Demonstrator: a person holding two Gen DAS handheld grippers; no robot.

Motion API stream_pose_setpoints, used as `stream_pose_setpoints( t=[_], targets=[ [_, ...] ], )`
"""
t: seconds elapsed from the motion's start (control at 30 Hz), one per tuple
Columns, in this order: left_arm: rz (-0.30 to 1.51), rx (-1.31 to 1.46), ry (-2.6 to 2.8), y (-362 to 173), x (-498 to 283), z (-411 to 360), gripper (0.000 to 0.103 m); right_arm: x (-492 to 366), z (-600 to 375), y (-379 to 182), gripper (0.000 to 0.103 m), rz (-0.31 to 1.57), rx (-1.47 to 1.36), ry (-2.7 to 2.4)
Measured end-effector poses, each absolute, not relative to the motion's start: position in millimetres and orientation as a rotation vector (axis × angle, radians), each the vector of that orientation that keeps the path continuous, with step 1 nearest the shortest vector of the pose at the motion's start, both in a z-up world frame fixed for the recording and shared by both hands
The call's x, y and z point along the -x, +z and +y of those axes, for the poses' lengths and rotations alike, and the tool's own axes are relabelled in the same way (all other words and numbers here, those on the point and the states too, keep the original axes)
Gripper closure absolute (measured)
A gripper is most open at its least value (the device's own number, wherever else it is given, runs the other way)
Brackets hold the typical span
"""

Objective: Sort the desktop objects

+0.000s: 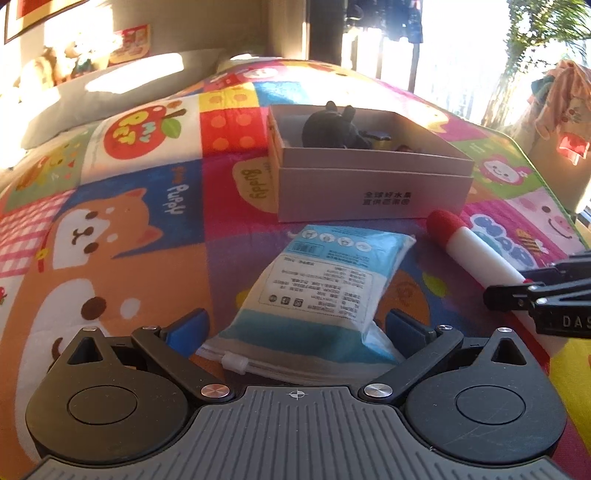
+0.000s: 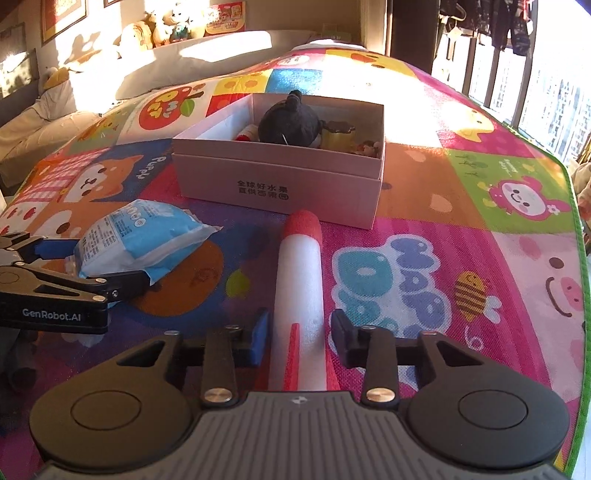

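Observation:
A blue and white packet (image 1: 317, 284) lies on the colourful mat, its near end between the open fingers of my left gripper (image 1: 295, 328); the pads stand apart from it. It also shows in the right wrist view (image 2: 136, 240). A white foam rocket with a red tip (image 2: 301, 280) lies between the open fingers of my right gripper (image 2: 299, 338), not squeezed. It also shows in the left wrist view (image 1: 476, 254). A pale cardboard box (image 1: 373, 184) behind both holds a black plush toy (image 1: 332, 127) and small items.
The patterned play mat (image 2: 443, 206) covers a bed-like surface; its green edge (image 2: 576, 236) runs along the right. A grey pillow (image 1: 92, 96) and plush toys (image 2: 155, 29) sit at the far left. Each gripper shows at the edge of the other's view.

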State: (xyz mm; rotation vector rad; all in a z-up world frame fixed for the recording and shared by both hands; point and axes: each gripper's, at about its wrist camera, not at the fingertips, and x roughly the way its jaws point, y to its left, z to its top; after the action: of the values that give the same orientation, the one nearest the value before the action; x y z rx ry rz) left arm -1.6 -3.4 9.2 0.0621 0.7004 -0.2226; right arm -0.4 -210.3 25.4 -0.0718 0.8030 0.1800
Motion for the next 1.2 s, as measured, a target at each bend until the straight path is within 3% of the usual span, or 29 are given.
stream_pose_setpoints(
  t=[0.4, 0.47, 0.5, 0.73, 0.93, 1.2],
  targets=[
    [0.695, -0.123, -0.269, 17, -18, -16, 0.002, 19, -243, 50, 0.075, 0.831, -0.084, 0.228],
    [0.719, -0.111, -0.281, 15, -18, -16, 0.027, 22, -247, 53, 0.075, 0.831, -0.106, 0.236],
    [0.727, -0.108, -0.282, 15, -17, -16, 0.031, 24, -247, 55, 0.075, 0.828, -0.11, 0.238],
    [0.702, -0.114, -0.284, 26, 5, -16, 0.034, 36, -247, 65, 0.075, 0.798, -0.108, 0.259],
    [0.59, -0.096, -0.359, 72, 27, -19, 0.036, 51, -252, 86, 0.075, 0.742, -0.101, 0.283],
    [0.407, -0.116, -0.311, 130, -50, -31, 0.036, 58, -267, 134, 0.075, 0.595, -0.162, 0.313]
  ],
)
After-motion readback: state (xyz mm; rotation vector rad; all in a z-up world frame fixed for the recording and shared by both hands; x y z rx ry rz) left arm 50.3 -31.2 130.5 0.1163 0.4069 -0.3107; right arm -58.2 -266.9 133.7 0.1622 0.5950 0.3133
